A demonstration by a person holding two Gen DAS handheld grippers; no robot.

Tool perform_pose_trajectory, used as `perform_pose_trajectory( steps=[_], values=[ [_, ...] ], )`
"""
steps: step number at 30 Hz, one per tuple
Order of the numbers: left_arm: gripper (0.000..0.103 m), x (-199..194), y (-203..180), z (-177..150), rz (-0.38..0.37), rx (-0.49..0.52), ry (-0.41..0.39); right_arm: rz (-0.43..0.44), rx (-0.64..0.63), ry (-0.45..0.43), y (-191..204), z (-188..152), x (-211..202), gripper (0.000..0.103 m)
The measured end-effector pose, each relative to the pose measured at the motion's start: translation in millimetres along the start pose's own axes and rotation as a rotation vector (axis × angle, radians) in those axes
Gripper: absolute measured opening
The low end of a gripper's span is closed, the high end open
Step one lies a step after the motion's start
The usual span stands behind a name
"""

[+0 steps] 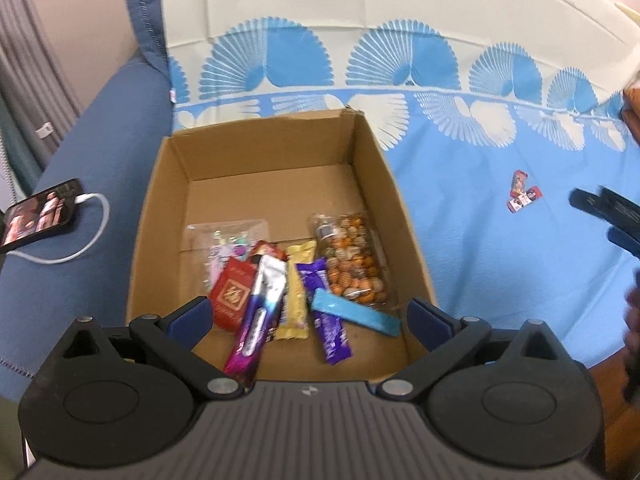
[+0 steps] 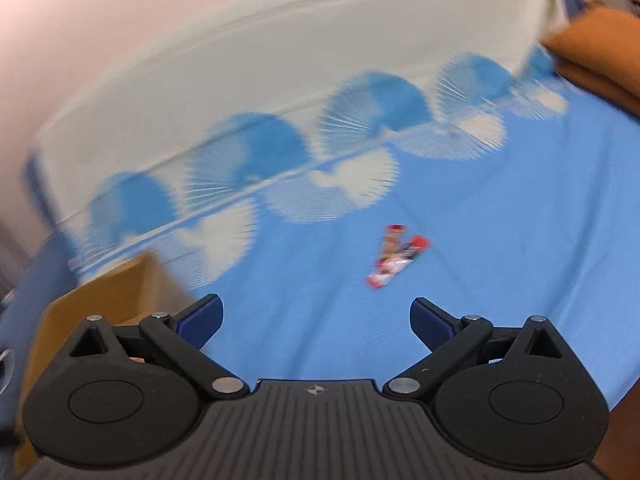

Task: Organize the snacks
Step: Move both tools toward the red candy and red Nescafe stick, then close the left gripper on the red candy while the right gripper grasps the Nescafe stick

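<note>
Two small red-and-white snack packets (image 2: 394, 258) lie crossed on the blue cloth (image 2: 520, 220), centre-right of the right wrist view, outside the cardboard box (image 1: 160, 208) that holds the other snacks. The right gripper (image 2: 316, 320), jaws wide apart and empty, seems headed for them; it needs lowering and centring. The left gripper (image 1: 310, 318) hangs above the box, jaws spread, empty.

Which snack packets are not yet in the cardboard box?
The two small red-and-white packets, lying crossed on the blue cloth to the right of the open cardboard box; every other snack lies inside it.
</note>
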State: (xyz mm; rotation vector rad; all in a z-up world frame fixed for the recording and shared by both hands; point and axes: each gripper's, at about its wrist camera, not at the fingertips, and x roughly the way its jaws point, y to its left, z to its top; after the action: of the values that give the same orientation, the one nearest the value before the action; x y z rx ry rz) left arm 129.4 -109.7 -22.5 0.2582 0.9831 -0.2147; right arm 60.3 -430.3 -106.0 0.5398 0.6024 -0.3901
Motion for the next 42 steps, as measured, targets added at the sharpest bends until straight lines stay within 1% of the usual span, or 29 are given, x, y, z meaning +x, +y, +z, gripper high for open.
perform_pose_trajectory(
  steps=[2,5,8,12,16,18,19,21,22,23,25,28,30,31,33,34,35,37,39,42],
  values=[
    [0.103,10.5,-7.1,7.8,0.002,0.01,0.018,-0.064,0.036,0.022,-17.4,7.4,36.8,0.1],
    [0.103,27.5,-19.0,21.4,0.008,0.031,0.041,-0.146,0.056,0.064,-37.7,12.8,96.3,0.099],
    [0.103,41.7,-32.6,34.2,0.015,0.062,0.047,-0.202,0.083,0.092,-51.2,14.4,145.7,0.099],
    [0.103,62.1,-57.8,52.7,0.009,0.113,0.043,-0.254,0.076,0.118,-56.6,16.0,195.0,0.099],
    [0.103,80.8,-81.4,70.7,-0.011,0.149,0.031,-0.312,0.023,0.137,-59.1,9.9,229.4,0.099],
    [0.103,90.0,-93.8,79.9,-0.021,0.166,0.022,-0.35,-0.042,0.107,-56.8,5.6,230.8,0.097],
    [0.103,94.7,-100.1,85.0,-0.028,0.172,0.017,-0.363,-0.069,0.096,-57.9,3.1,230.6,0.094],
    [0.103,105.3,-113.6,95.8,-0.048,0.182,0.007,-0.357,-0.073,0.057,-67.7,2.0,222.3,0.08],
    [0.103,112.0,-121.5,102.2,-0.062,0.187,0.006,-0.358,-0.075,0.04,-73.5,1.6,217.5,0.068],
    [0.103,118.4,-128.6,107.9,-0.074,0.19,0.009,-0.352,-0.079,0.027,-79.9,1.8,213.0,0.06],
    [0.103,135.5,-148.6,122.7,-0.121,0.196,0.019,-0.337,-0.078,0.022,-94.2,4.6,206.9,0.056],
    [0.103,163.8,-183.9,142.7,-0.205,0.211,0.014,-0.337,-0.044,0.035,-117.3,10.0,199.9,0.056],
    [0.103,188.5,-212.1,154.0,-0.279,0.225,0.018,-0.351,-0.003,0.038,-134.9,11.9,191.1,0.056],
    [0.103,203.0,-228.3,158.8,-0.31,0.235,0.036,-0.357,0.016,0.035,-143.2,12.9,188.1,0.056],
    [0.103,231.9,-259.1,166.3,-0.356,0.267,0.086,-0.37,0.052,0.031,-157.7,14.6,182.8,0.061],
    [0.103,245.3,-273.7,168.1,-0.366,0.285,0.103,-0.359,0.071,0.032,-164.6,16.1,180.8,0.064],
    [0.103,257.0,-287.2,169.1,-0.366,0.304,0.108,-0.352,0.082,0.033,-168.1,17.0,179.7,0.073],
    [0.103,276.1,-312.2,169.5,-0.347,0.346,0.107,-0.346,0.111,0.045,-174.9,20.9,180.5,0.085],
    [0.103,293.9,-333.7,170.5,-0.325,0.395,0.119,-0.342,0.142,0.048,-179.6,24.4,183.4,0.087],
    [0.103,317.4,-356.4,172.3,-0.291,0.429,0.136,-0.356,0.152,0.03,-180.9,25.7,190.2,0.091]
  ],
)
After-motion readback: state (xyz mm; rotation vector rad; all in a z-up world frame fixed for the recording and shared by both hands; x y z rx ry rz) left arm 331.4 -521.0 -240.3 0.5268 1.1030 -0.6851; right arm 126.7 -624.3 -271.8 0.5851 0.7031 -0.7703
